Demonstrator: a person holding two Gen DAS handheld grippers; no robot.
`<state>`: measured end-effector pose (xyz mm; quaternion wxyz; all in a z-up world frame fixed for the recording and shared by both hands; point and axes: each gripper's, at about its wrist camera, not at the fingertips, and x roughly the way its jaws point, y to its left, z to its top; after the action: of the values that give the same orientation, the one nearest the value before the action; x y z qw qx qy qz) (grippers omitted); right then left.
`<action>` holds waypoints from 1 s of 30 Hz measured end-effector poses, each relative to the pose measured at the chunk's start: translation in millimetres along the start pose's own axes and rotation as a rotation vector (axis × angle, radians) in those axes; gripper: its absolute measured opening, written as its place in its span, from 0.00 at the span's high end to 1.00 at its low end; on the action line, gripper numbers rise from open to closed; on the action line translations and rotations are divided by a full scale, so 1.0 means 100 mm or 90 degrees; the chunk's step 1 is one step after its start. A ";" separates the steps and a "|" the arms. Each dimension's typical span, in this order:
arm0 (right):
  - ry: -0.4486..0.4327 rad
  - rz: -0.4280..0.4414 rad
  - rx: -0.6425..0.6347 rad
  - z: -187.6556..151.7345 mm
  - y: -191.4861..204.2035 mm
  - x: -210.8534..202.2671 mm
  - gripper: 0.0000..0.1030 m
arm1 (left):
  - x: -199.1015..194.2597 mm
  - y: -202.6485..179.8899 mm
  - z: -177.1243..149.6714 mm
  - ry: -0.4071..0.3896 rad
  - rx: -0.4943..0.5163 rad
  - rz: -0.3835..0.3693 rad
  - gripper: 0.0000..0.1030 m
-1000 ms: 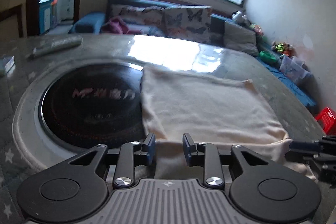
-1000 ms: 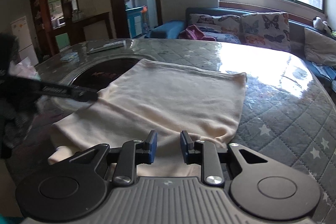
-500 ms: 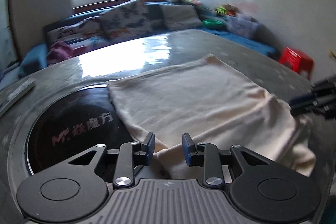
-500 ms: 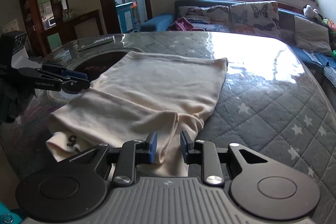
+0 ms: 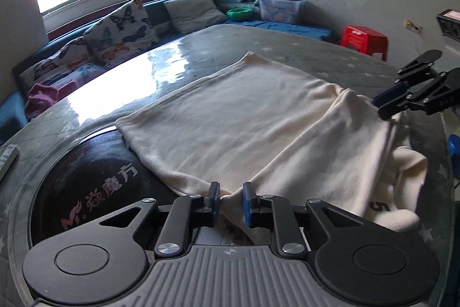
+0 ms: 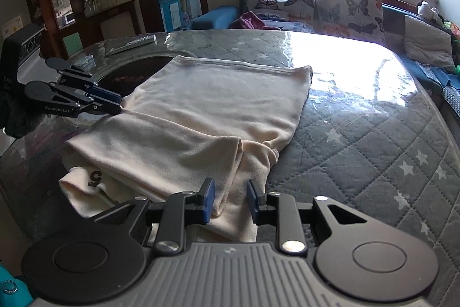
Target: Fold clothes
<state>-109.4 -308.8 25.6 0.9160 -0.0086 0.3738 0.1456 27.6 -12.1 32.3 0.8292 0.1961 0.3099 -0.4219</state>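
A cream, soft knitted garment [image 6: 207, 117] with a black numeral 5 printed near one end lies spread over the grey quilted, star-patterned table cover [image 6: 373, 140], its far hem flat ahead of both claws and its near part doubled over into a loose fold. The left gripper [image 5: 231, 199] has its blue-padded jaws narrowed, with a small gap, about a pinch of the cloth's near edge; whether the pads truly bite is hard to tell. The right gripper [image 6: 228, 199] stands wider, a fold of cream cloth lying loose between its fingers. By my reading a fold is being carried across the garment. The next move calls for both claws to hold firm, travel level together, and lay the edge square onto the flat part ahead.
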 end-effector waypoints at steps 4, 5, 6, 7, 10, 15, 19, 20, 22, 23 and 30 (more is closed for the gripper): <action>0.006 -0.003 -0.004 0.01 0.01 0.01 0.75 | -0.02 0.05 0.01 -0.003 0.020 -0.023 0.82; 0.008 -0.003 -0.004 0.02 0.01 0.01 0.75 | -0.03 0.06 0.01 -0.004 0.025 -0.028 0.82; 0.009 -0.004 -0.005 0.02 0.01 0.01 0.75 | -0.04 0.08 0.02 -0.005 0.030 -0.034 0.82; 0.011 -0.005 -0.005 0.02 0.01 0.01 0.75 | -0.04 0.09 0.02 -0.006 0.035 -0.040 0.82; 0.015 -0.007 -0.006 0.03 0.01 0.02 0.72 | -0.03 0.12 0.03 -0.001 0.052 -0.059 0.82; 0.023 -0.010 -0.007 0.04 0.01 0.04 0.71 | 0.02 0.18 0.06 0.017 0.085 -0.093 0.81; 0.030 -0.010 -0.009 0.06 0.01 0.06 0.71 | 0.07 0.23 0.09 0.032 0.110 -0.120 0.81; 0.031 -0.010 -0.008 0.06 0.01 0.06 0.71 | 0.08 0.24 0.09 0.036 0.117 -0.127 0.81; 0.035 -0.009 -0.006 0.07 0.01 0.08 0.69 | 0.10 0.26 0.10 0.042 0.127 -0.141 0.81; 0.037 -0.010 -0.006 0.07 0.01 0.08 0.68 | 0.12 0.27 0.11 0.045 0.131 -0.149 0.81; 0.045 -0.013 0.001 0.08 0.00 0.11 0.65 | 0.12 0.31 0.13 0.045 0.161 -0.181 0.90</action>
<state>-96.4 -304.9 23.9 0.9037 -0.0169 0.4059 0.1357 62.6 -8.9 35.9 0.7185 0.2676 0.3080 -0.5633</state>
